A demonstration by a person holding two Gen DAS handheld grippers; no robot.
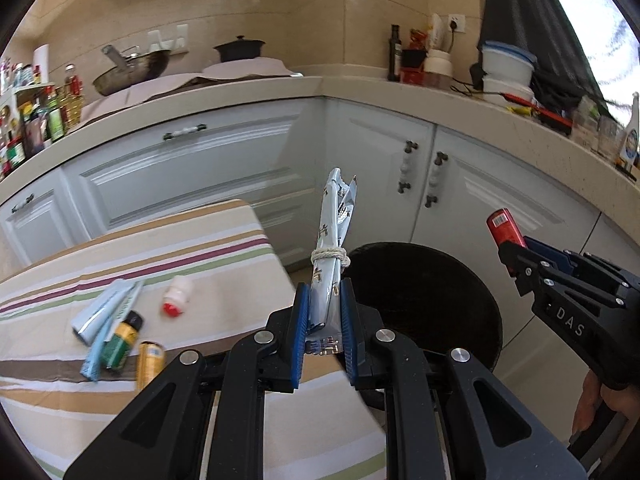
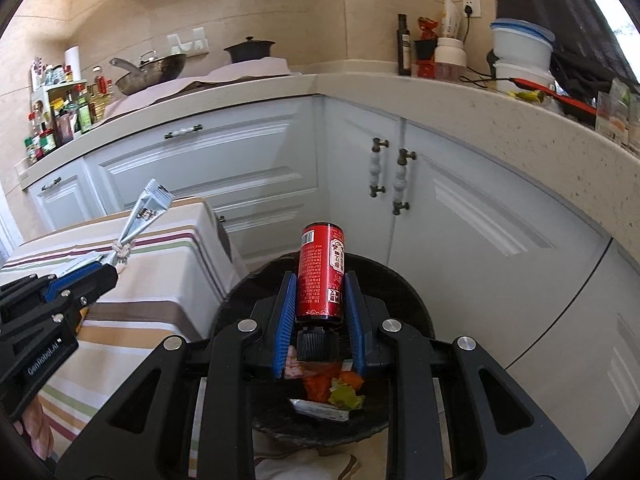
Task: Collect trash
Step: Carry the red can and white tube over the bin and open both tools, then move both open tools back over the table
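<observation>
- left gripper (image 1: 325, 320) clenched on rope-tied wrapper (image 1: 334, 240), pointing 12 o'clock
- right gripper (image 2: 320, 312) clamping red bottle (image 2: 321, 272), above black bin (image 2: 404, 280)
- more trash on striped table (image 1: 140, 256), 9 o'clock

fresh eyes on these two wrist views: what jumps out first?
The red bottle clamped cap-down in the right gripper, directly above the black trash bin that already holds wrappers. Next, the pale-blue packet tied with string, pinched upright in the left gripper at the corner of the striped table. More trash lies on that table: a small white bottle with a red cap and a few tubes and cans.
</observation>
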